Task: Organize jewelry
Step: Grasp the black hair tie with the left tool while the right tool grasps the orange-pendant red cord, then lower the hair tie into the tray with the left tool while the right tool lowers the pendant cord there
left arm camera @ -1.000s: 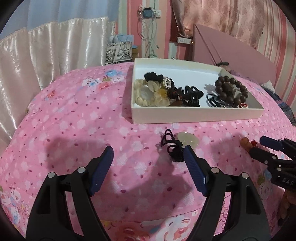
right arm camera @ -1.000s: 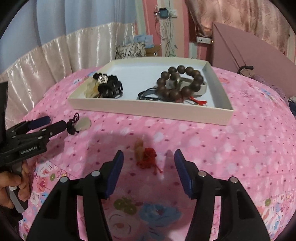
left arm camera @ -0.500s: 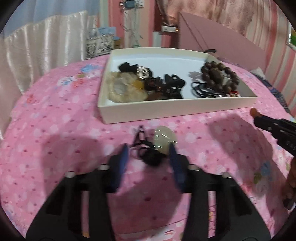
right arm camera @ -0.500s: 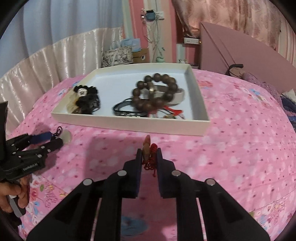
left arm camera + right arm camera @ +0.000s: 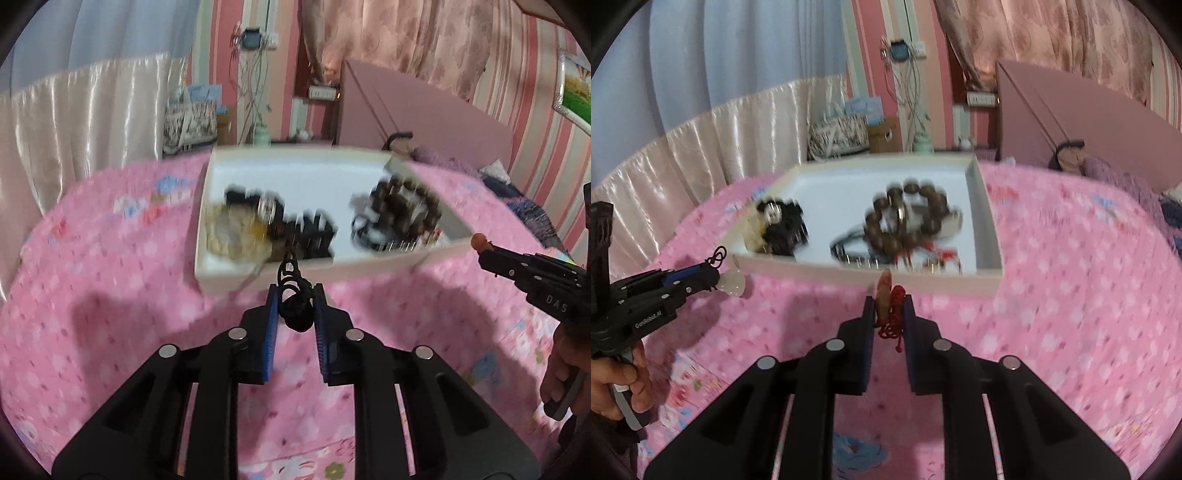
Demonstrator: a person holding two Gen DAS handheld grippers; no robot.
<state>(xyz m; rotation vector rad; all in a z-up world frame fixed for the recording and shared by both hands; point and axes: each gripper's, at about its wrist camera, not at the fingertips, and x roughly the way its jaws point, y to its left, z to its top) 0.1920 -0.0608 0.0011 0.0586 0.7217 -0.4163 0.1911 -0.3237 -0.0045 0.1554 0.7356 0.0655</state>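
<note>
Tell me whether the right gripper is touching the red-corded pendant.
Touching. The right wrist view shows the right gripper shut on the red-corded pendant, both blue pads pressed against it, cord dangling below.

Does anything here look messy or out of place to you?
Nothing looks broken or spilled. The jewelry in the white tray lies in loose heaps, the brown bead bracelet over cords. The left gripper pinches a black-corded pale pendant, and the right gripper pinches a red-corded charm.
</note>
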